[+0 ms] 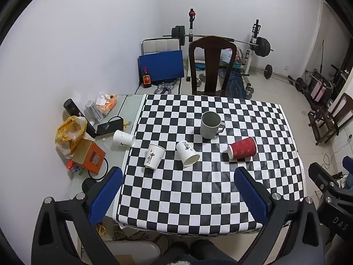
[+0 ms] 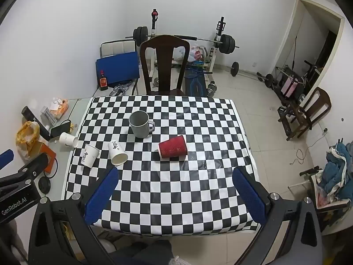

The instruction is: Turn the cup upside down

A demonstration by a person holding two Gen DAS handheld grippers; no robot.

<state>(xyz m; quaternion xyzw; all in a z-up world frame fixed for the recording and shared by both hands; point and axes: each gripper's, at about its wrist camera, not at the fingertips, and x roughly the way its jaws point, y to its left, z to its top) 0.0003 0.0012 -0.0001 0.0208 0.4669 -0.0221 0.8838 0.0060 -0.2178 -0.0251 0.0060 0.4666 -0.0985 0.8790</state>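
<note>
A grey mug (image 1: 210, 124) (image 2: 140, 123) stands upright, mouth up, on the checkered tablecloth (image 1: 198, 187) (image 2: 176, 187). A red ribbed paper cup (image 1: 242, 148) (image 2: 173, 147) lies on its side to its right. A white paper cup (image 1: 187, 153) (image 2: 117, 153) lies tilted with its mouth toward me. Another white cup (image 1: 154, 155) (image 2: 89, 155) stands upside down to its left. A third white cup (image 1: 124, 138) (image 2: 68, 139) lies at the cloth's left edge. My left gripper (image 1: 178, 176) and right gripper (image 2: 174, 176) are open and empty above the near table, well short of the cups.
Clutter lies left of the cloth: an orange box (image 1: 88, 156), a yellow bag (image 1: 70, 132), a tissue pack (image 1: 106, 103), a black tube (image 1: 71, 107). A dark wooden chair (image 1: 213, 66) (image 2: 164, 64) stands behind the table. Weights and a barbell rack (image 2: 220, 42) fill the back.
</note>
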